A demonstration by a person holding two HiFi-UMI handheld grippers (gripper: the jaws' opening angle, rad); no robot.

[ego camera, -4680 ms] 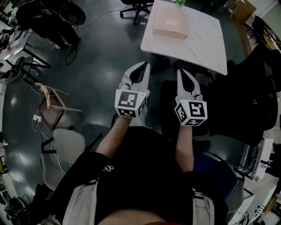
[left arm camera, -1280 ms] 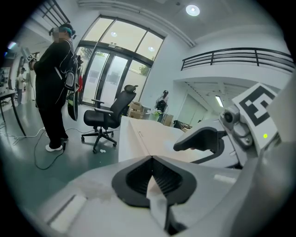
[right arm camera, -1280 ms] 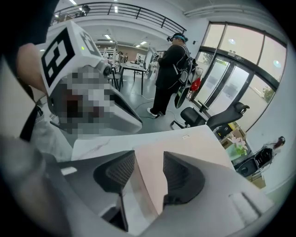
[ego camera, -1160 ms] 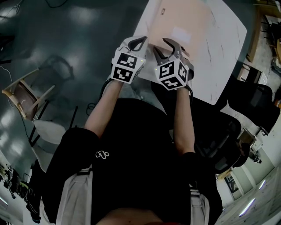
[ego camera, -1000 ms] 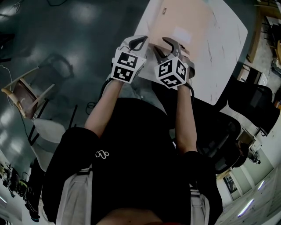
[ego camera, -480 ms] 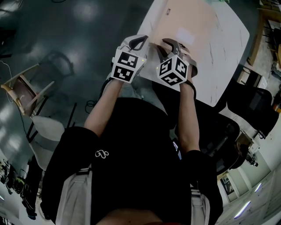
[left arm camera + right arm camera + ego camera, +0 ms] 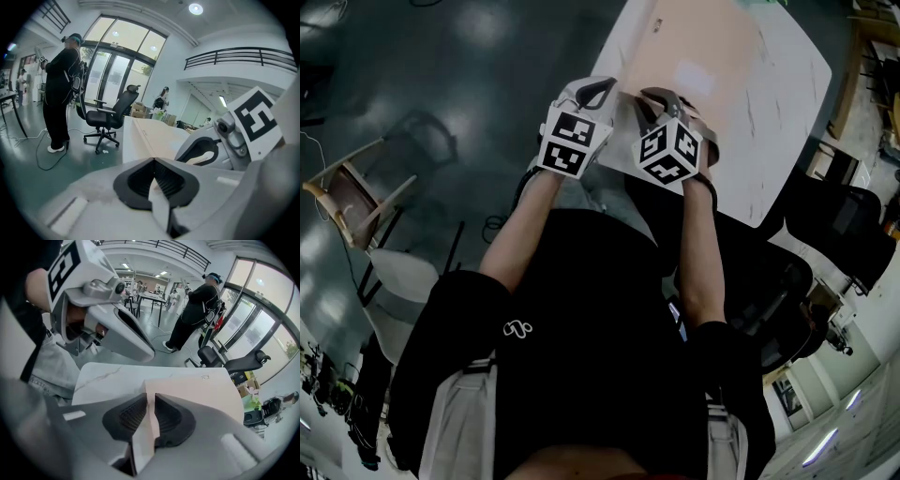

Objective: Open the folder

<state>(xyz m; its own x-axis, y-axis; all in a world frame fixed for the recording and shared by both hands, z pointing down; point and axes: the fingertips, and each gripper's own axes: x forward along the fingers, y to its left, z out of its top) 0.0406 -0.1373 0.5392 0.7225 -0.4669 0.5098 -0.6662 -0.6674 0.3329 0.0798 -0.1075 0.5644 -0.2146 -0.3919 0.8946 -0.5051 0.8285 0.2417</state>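
A pale pink folder (image 7: 694,47) lies closed on the white marble table (image 7: 778,112). Both grippers are at its near edge. My left gripper (image 7: 609,89) is shut, and the left gripper view shows a thin pale edge of the folder (image 7: 159,138) pinched between its pads (image 7: 140,180). My right gripper (image 7: 649,97) points steeply down at the near corner. Its jaws are closing, and in the right gripper view the folder's cover (image 7: 197,390) fills the narrow gap of the right gripper (image 7: 151,399), with both pads against it. The left gripper (image 7: 126,336) sits just beside it.
A wooden chair (image 7: 347,202) stands on the dark floor to the left, and a black office chair (image 7: 825,225) to the right of the table. Beyond the table are another office chair (image 7: 110,117) and a standing person (image 7: 58,89).
The right gripper's jaws have narrowed onto the folder's near corner and it has tilted slightly. The left gripper has stayed put on the folder's edge.
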